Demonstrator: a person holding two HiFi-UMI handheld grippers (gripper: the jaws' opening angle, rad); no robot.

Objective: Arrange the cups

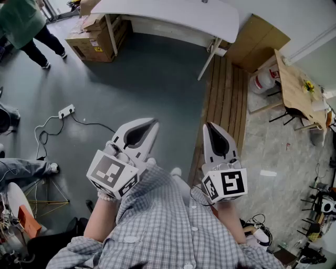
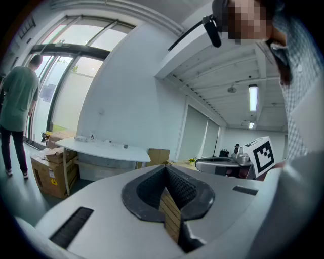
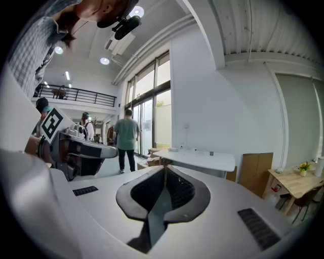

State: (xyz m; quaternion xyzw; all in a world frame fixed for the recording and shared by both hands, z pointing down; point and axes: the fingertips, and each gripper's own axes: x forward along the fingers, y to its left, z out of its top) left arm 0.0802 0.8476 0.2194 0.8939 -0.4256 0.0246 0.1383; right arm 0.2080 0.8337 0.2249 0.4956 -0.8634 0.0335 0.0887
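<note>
Scanning all three views, the cups cannot be placed anywhere: none of them shows. Both tools are held out in front of the person's checked shirt (image 1: 157,226), side by side and apart, pointing nearly level over the grey floor (image 1: 152,84). The left gripper (image 1: 150,123) has its dark ribbed pads closed tip against tip, and its own view shows only air and the room in the hollow behind them. The right gripper (image 1: 210,126) is likewise closed and empty, with its pads meeting at the front. Each carries its marker cube at the rear, the left cube (image 1: 111,174) tilted toward the left and the right cube (image 1: 227,185) facing up. Under the right tool runs a strip of wooden planks (image 1: 227,89), laid along the edge where the grey floor meets a paler speckled one. Farther ahead stands a white table (image 1: 173,16), with cardboard boxes (image 1: 97,37) on the floor beside its left end. A person in a green top (image 1: 23,23) stands near the top left corner. A power strip (image 1: 66,111) with its cable lies at the left, and a wooden table with yellow flowers (image 1: 294,84) stands at the far right.
</note>
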